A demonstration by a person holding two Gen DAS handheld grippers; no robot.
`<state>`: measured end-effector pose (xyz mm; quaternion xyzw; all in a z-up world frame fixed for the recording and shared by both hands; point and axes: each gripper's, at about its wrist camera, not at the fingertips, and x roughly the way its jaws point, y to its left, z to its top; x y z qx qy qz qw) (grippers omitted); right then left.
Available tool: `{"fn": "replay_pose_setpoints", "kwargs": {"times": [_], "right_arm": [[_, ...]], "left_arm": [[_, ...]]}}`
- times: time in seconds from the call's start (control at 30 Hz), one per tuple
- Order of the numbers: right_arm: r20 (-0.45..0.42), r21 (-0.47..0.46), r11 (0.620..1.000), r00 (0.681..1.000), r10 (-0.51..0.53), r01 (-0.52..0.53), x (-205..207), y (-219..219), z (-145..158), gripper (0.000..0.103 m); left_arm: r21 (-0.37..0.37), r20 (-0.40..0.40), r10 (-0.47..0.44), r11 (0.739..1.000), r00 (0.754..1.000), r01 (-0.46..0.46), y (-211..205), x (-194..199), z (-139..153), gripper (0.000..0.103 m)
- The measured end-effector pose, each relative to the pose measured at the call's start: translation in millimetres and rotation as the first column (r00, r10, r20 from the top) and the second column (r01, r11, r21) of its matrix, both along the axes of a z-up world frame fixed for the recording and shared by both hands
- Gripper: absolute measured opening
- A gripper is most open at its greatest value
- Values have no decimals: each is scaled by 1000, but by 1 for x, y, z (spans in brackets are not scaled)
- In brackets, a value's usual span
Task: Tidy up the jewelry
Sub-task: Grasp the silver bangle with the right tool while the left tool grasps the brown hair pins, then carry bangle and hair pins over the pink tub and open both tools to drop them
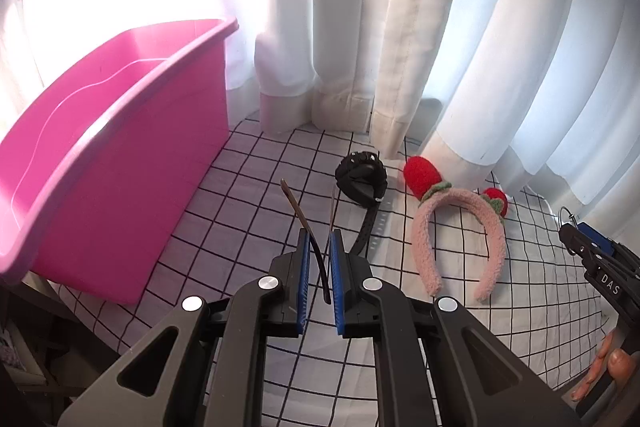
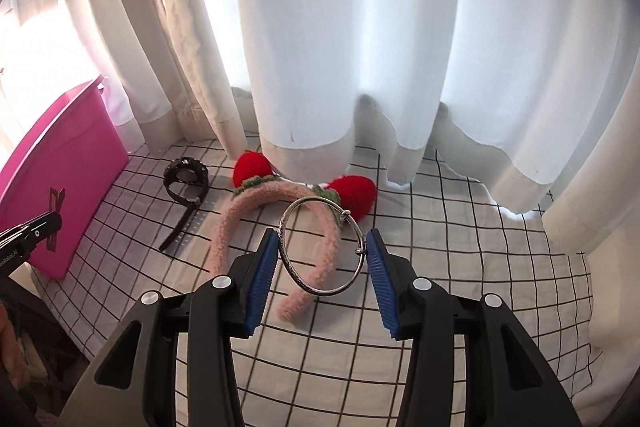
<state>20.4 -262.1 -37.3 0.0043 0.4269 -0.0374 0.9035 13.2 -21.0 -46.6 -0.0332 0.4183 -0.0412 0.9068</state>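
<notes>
Left gripper (image 1: 319, 239) is up off the checked cloth (image 1: 248, 187), fingers (image 1: 304, 279) pressed together on a thin dark hair clip (image 1: 298, 213) that juts out past the tips toward 11 o'clock. In the right wrist view that same clip (image 2: 55, 223) shows brown and X-shaped in front of the pink bin's wall.

Right gripper (image 2: 322, 247) pinches a silver bangle (image 2: 320, 247) across its width, blue pads touching the ring at 9 and 3 o'clock, the small clasp against the right pad. The hoop stands clear of the cloth.

The pink bin (image 1: 120, 131) sits at 9 o'clock in the left view, its mouth open and its rim curving along the near side; I cannot see its floor. Its right wall meets the cloth with bare squares beside it.

Below the grippers, the black watch (image 1: 362, 179) lies at 12 o'clock with its strap trailing toward the left fingers. Just to the right of it lies the fuzzy pink headband (image 1: 460, 239) with red strawberry ears, its open ends facing the camera. White curtains (image 2: 340, 47) hang down to the cloth's far edge, hems touching it right behind the headband; bare cloth lies open at 4 o'clock in the right view
</notes>
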Motion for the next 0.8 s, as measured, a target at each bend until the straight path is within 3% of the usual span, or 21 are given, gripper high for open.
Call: {"fn": "replay_pose_setpoints", "kwargs": {"times": [0.23, 0.43, 0.8], "right_arm": [[75, 19, 989, 987, 142, -144, 29, 76, 32, 44], [120, 26, 955, 949, 291, -296, 64, 153, 57, 44], [134, 42, 868, 864, 486, -495, 122, 295, 68, 44]], "left_arm": [[-21, 75, 54, 998, 996, -53, 55, 12, 52, 10], [2, 135, 159, 987, 978, -160, 117, 27, 84, 10], [43, 105, 367, 927, 924, -373, 226, 48, 78, 11]]}}
